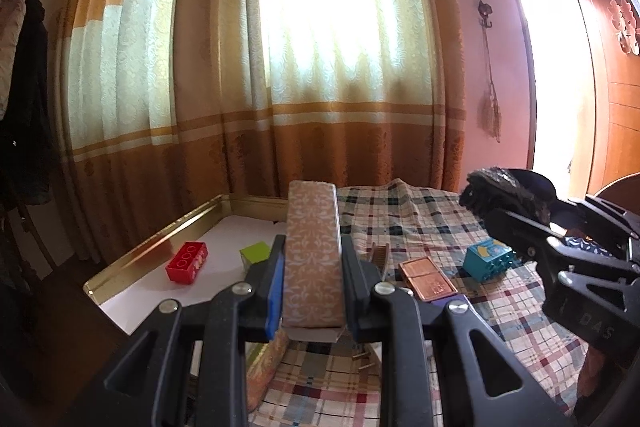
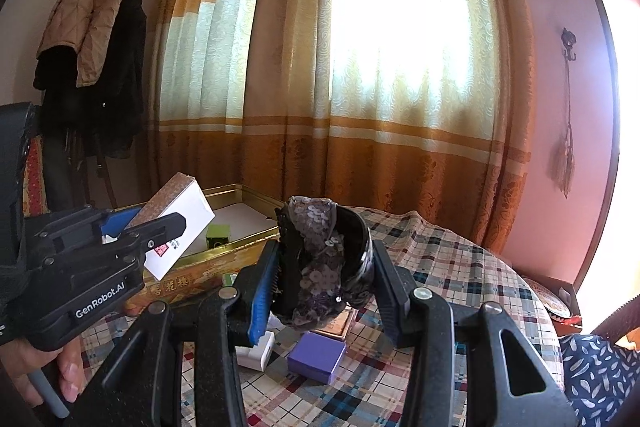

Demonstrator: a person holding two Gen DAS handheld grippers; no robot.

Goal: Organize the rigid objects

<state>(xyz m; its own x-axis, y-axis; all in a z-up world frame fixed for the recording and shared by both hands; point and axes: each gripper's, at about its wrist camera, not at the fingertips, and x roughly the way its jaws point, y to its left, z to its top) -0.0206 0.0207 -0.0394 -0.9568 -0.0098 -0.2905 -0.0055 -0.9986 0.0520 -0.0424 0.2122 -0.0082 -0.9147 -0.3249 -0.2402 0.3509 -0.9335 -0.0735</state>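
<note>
both grippers loaded, tray ahead

left wrist view: the left gripper (image 1: 312,291) pinches a patterned box (image 1: 313,259) upright, above the gold tray (image 1: 160,239) edge. judged best: lower it flat beside the red brick (image 1: 187,262), clear of the green cube (image 1: 256,255).

right wrist view: the right gripper (image 2: 320,291) is clamped on a sequined hair clip (image 2: 320,259), held over the plaid cloth (image 2: 460,267).

A plaid-covered surface (image 1: 432,227) carried the things. Directly on it lay a gold-rimmed tray (image 1: 160,235), a copper-coloured flat box (image 1: 427,279), a teal toy block (image 1: 489,259) and a comb (image 1: 380,255). Nearer the cameras, a purple box (image 2: 317,357) and a small white box (image 2: 258,353) lay just beside each other on the cloth.
</note>
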